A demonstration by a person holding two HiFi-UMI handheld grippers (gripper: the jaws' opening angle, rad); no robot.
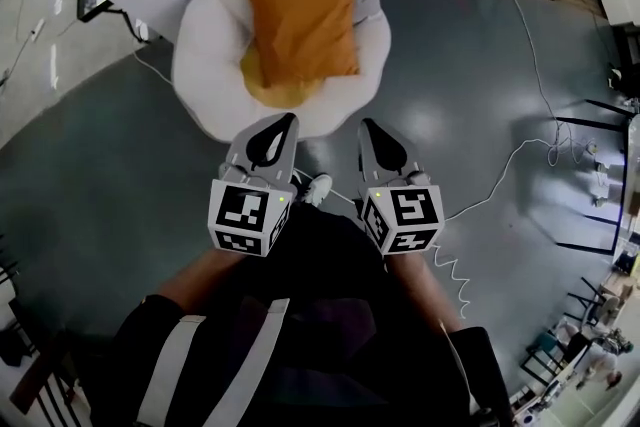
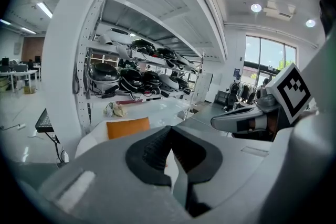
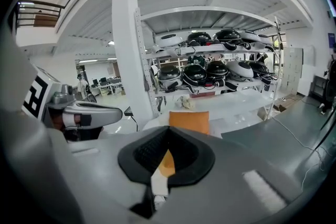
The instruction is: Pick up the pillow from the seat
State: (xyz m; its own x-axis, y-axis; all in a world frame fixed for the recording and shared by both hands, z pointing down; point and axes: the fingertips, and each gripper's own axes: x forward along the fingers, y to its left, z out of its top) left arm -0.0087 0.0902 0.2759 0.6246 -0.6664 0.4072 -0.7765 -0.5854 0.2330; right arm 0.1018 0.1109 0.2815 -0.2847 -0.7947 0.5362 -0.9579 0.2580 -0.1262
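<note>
Right, nothing is lifted yet. Grey floor (image 1: 470,95) spreads all round me, and on it, ahead, sits the round white seat (image 1: 200,55) with the orange pillow (image 1: 300,10) lying across its middle.

Both my claws hang short of the seat's near edge, touching nothing. My left gripper (image 1: 280,127) is pinched fully together with nothing in it. My right gripper (image 1: 375,133) is the same, closed and empty.

So as I judge it, the whole job lies ahead: close the gap, open up, take the pillow, raise it clear.

A yellow cushion (image 1: 265,87) pokes out under the pillow's near left corner, and how much of it lies beneath I can't see. In both gripper views my own jaws block the seat's near rim and the pillow's lower part. The racks (image 3: 210,68) behind hold dark rounded things, helmets maybe, too small to be sure.
</note>
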